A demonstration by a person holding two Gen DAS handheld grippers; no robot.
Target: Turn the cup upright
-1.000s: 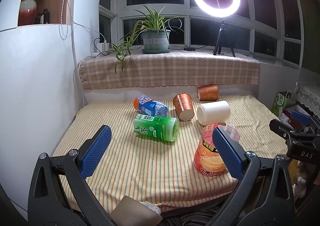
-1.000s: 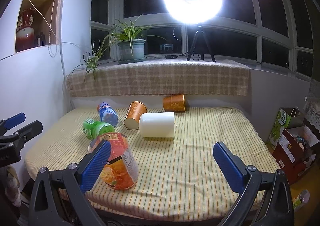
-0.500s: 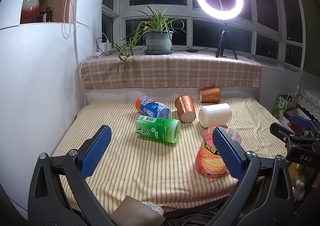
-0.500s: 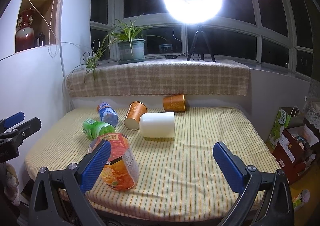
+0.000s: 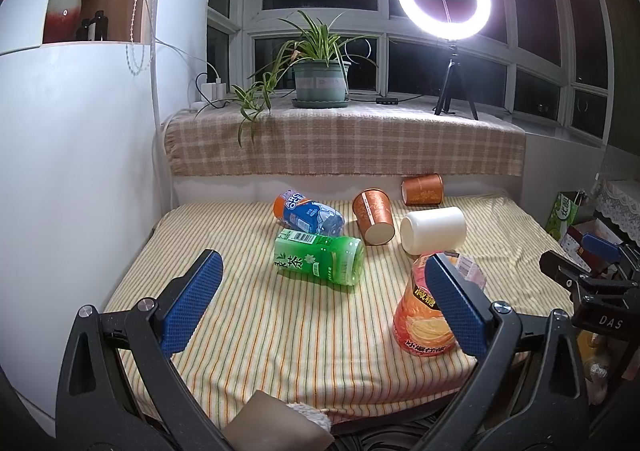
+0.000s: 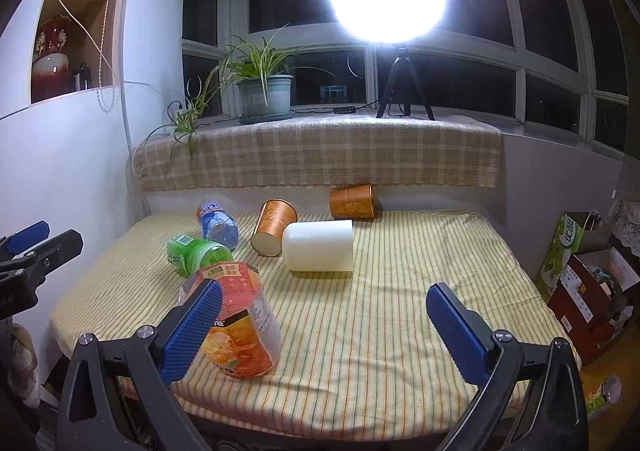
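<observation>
A white cup [image 5: 434,230] [image 6: 319,245] lies on its side on the striped cloth, mid-table. Two orange paper cups lie on their sides behind it: one [image 5: 373,214] [image 6: 272,226] with its base toward me, one [image 5: 422,189] [image 6: 352,202] against the back ledge. My left gripper [image 5: 322,305] is open and empty, held over the table's front edge. My right gripper [image 6: 324,329] is open and empty, also near the front edge, well short of the cups.
A green tea bottle [image 5: 320,259] [image 6: 196,253], a blue bottle [image 5: 308,211] [image 6: 217,224] and an orange snack tub [image 5: 426,315] [image 6: 236,325] lie or stand on the striped cloth [image 6: 380,311]. A plant and ring light stand on the ledge. Boxes [image 6: 592,283] sit at right.
The left gripper has drawn back and risen slightly, so the objects look a little farther away. The right gripper has barely moved. Nothing on the table has moved.
</observation>
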